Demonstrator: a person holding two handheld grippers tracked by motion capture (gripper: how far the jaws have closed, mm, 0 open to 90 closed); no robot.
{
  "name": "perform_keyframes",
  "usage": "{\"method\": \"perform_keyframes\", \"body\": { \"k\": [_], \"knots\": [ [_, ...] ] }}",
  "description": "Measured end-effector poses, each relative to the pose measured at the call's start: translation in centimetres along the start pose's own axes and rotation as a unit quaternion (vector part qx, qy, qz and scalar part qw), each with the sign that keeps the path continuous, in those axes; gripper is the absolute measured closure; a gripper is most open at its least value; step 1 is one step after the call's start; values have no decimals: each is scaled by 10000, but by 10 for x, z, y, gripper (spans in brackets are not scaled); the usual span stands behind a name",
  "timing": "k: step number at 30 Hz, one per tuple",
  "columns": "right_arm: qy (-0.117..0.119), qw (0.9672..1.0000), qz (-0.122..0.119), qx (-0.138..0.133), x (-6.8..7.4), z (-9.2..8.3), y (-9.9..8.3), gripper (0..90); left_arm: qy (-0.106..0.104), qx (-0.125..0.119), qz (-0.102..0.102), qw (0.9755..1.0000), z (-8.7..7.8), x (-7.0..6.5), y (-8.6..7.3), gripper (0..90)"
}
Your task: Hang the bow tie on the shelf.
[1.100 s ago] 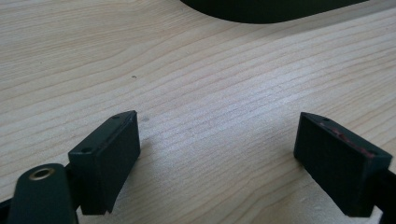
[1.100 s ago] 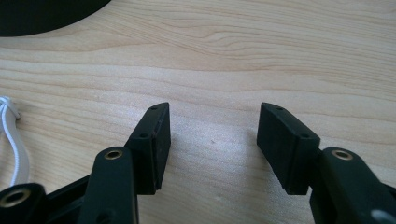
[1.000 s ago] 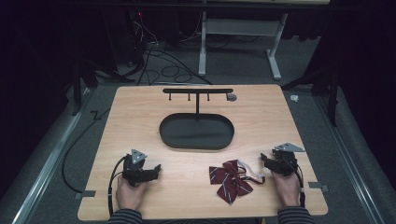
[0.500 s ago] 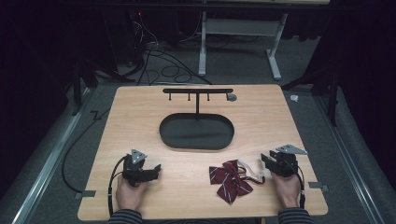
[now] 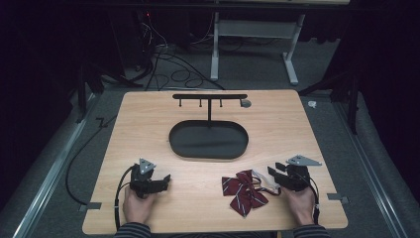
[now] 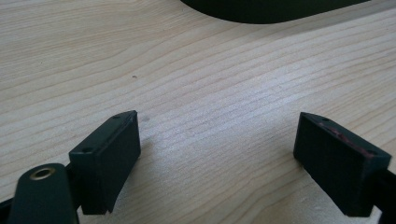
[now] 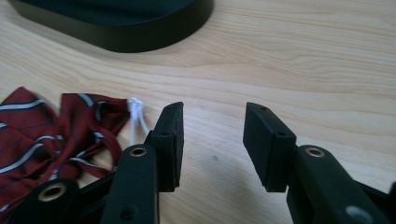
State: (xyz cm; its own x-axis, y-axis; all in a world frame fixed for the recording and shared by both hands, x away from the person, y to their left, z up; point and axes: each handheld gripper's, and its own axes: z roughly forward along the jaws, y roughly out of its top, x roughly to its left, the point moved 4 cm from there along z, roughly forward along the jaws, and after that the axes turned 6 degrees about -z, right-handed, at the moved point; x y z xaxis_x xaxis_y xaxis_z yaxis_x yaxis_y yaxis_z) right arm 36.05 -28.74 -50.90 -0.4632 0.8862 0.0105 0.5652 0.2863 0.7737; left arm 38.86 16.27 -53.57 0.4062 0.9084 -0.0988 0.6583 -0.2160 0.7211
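A dark red striped bow tie [image 5: 243, 191] with a white elastic band [image 5: 262, 177] lies flat near the table's front edge. My right gripper [image 5: 274, 173] sits just right of it and points left toward the band. Its jaws have just been closing and stand partly open with nothing between them. In the right gripper view [image 7: 212, 114] bare wood lies between the jaws. The bow tie [image 7: 51, 135] and the band's white knot [image 7: 135, 109] lie to the left of the left jaw. My left gripper [image 5: 166, 179] rests open at the front left over bare wood [image 6: 217, 121].
A black stand with an oval tray base [image 5: 208, 140] and a hook bar on top [image 5: 209, 96] stands at the table's middle. Its base edge shows in the left gripper view [image 6: 271, 9] and the right gripper view [image 7: 116, 23]. Cables lie on the floor beyond the table.
The right gripper's jaws have narrowed and the hand has shifted slightly. The bow tie and the left gripper have stayed where they were.
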Motion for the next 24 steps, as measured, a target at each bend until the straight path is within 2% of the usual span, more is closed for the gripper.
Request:
{"method": "perform_keyframes", "body": {
  "k": [7, 15, 24],
  "knots": [
    [247, 9996, -137, 37, 12, 4, 7, 617, 0, 0, 1, 10000, 0, 0, 0, 150],
    [499, 9981, -299, 216, 27, 20, 14, 639, -2, 0, 0, 10000, 0, 0, 0, 150],
    [554, 9964, -404, 498, 32, 32, 12, 697, 0, 1, 4, 10000, 0, 0, 0, 150]
  ]
}}
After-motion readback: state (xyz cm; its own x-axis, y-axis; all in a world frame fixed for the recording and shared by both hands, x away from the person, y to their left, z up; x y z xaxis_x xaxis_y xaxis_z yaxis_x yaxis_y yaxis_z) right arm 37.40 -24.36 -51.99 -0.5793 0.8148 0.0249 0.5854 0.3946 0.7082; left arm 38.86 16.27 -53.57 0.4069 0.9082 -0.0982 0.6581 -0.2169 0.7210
